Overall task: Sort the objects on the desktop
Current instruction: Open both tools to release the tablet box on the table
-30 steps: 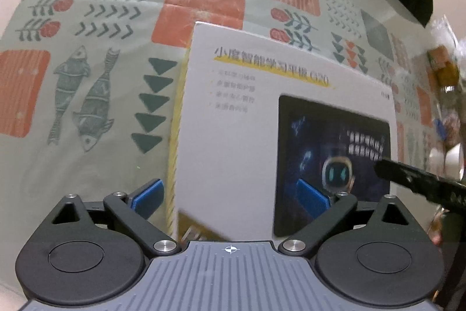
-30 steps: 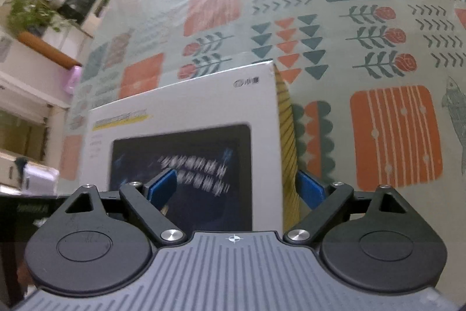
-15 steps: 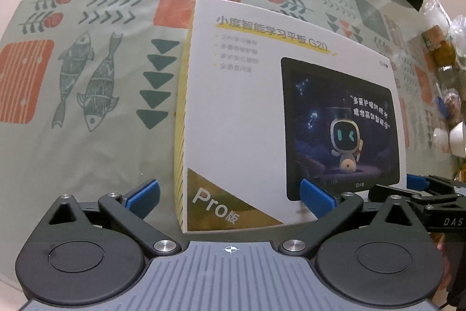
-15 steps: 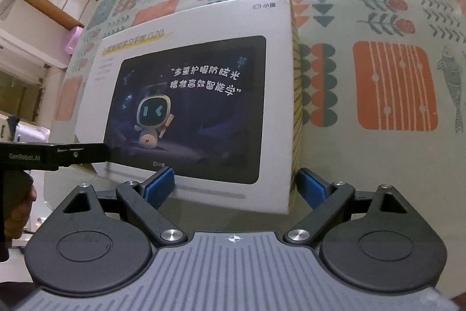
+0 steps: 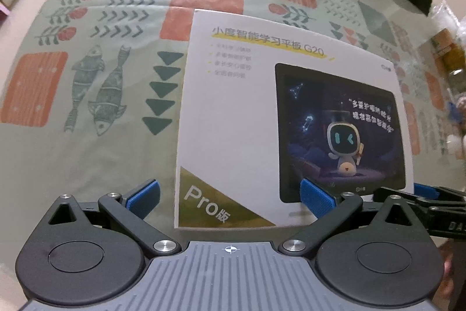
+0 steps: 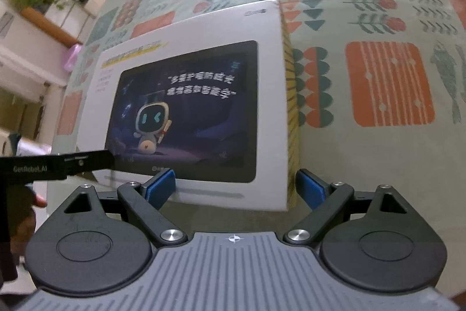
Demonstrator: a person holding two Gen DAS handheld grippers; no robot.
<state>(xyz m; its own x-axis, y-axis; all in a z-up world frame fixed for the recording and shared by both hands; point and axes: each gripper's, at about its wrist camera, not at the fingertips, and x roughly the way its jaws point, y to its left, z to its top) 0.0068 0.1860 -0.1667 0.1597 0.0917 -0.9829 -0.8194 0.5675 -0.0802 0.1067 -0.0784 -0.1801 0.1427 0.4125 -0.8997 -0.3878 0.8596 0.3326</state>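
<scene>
The box (image 5: 262,118) lies flat on the counter (image 5: 87,153), with the left gripper (image 5: 230,197) and right gripper (image 6: 236,184) both wide at its near edge, seemingly placed to take a corner each.

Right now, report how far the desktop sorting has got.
Done: the white tablet box lies flat on the patterned tablecloth. In hand: nothing; the left gripper and right gripper both sit open at its near edge, jaws apart. Left: whether more remains is not visible; cluttered items sit blurred at the far right.
</scene>
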